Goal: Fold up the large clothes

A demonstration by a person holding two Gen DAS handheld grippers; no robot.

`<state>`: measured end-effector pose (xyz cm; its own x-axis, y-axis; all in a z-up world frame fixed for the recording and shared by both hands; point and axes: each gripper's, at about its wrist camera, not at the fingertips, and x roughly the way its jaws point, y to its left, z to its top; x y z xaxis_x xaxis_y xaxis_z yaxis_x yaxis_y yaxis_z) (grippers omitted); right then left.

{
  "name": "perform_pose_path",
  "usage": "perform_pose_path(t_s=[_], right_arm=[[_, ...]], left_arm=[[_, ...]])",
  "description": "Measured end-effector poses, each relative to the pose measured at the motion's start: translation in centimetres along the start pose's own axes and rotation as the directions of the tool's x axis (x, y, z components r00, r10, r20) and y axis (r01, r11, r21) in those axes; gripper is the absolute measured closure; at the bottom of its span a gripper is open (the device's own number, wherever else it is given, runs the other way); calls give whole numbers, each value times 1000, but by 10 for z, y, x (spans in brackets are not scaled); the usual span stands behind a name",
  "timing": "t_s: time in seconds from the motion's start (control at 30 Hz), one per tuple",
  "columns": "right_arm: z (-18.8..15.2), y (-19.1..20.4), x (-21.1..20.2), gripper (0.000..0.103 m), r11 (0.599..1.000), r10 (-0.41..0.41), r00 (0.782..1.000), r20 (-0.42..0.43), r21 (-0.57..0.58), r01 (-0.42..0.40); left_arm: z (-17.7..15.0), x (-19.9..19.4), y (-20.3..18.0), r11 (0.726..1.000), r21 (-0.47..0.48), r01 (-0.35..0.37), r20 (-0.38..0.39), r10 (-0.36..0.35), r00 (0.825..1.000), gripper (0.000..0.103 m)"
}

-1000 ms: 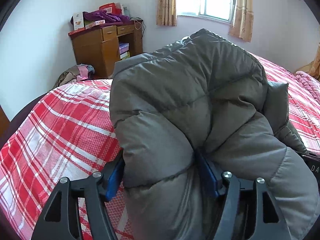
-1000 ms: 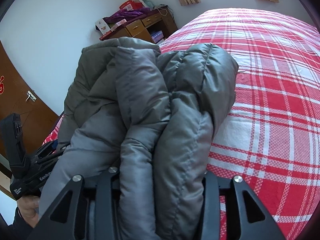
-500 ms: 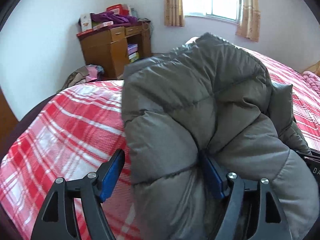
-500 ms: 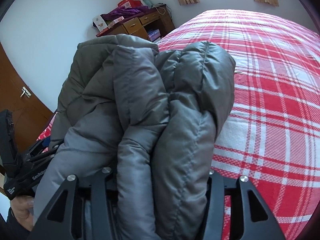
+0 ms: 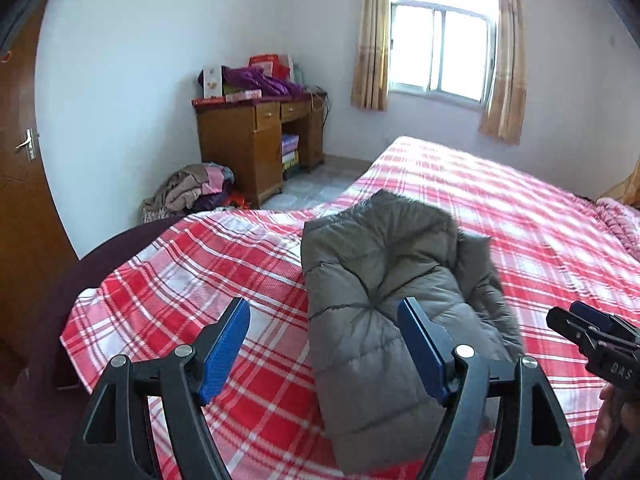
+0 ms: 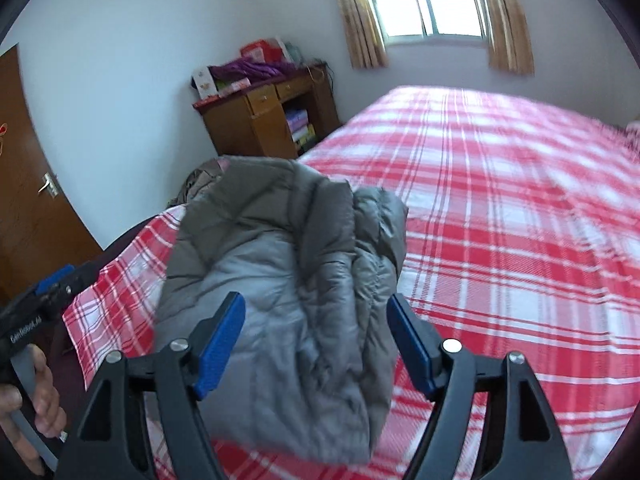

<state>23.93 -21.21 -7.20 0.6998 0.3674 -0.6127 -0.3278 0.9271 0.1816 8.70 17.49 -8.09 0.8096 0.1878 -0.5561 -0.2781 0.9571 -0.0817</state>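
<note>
Folded grey jacket (image 5: pixel 384 292) lies on the bed (image 5: pixel 224 264). Left gripper (image 5: pixel 324 344) jaws apart, empty; right gripper (image 6: pixel 316 340) jaws just opened, empty.

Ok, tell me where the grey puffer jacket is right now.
The grey puffer jacket lies bundled on the red plaid bed near its foot-end corner, centred in both wrist views, below both open grippers and held by neither.

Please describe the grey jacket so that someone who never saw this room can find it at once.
Find the big bed with the red-and-white checked cover. Near its corner closest to the wooden door lies a folded grey jacket. It is the only plain grey, puffy, quilted thing on the checks.
</note>
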Motion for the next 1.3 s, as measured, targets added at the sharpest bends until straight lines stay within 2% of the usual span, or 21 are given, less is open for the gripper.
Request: perform_pose_path(t_s=[0.1,0.17,0.47,1.3], right_arm=[[-2,13,-23,19,1000,4,999,45,-29,-3],[-3,22,-37,19,999,4,997,74,-50,0],[-1,40,-61,15,996,6,991,130,-89,6],[-5,53,-63,15,994,31,989,142,-109,-15]], left_arm=[[5,-15,-3,1000,7,10,17,-11,1000,26],[7,-25,-5,1000,14,6,48,-7,999,26],[10,-37,-6,999,14,35,69,-36,997,26],[9,-30,-2,1000,21,20,62,-22,998,26]])
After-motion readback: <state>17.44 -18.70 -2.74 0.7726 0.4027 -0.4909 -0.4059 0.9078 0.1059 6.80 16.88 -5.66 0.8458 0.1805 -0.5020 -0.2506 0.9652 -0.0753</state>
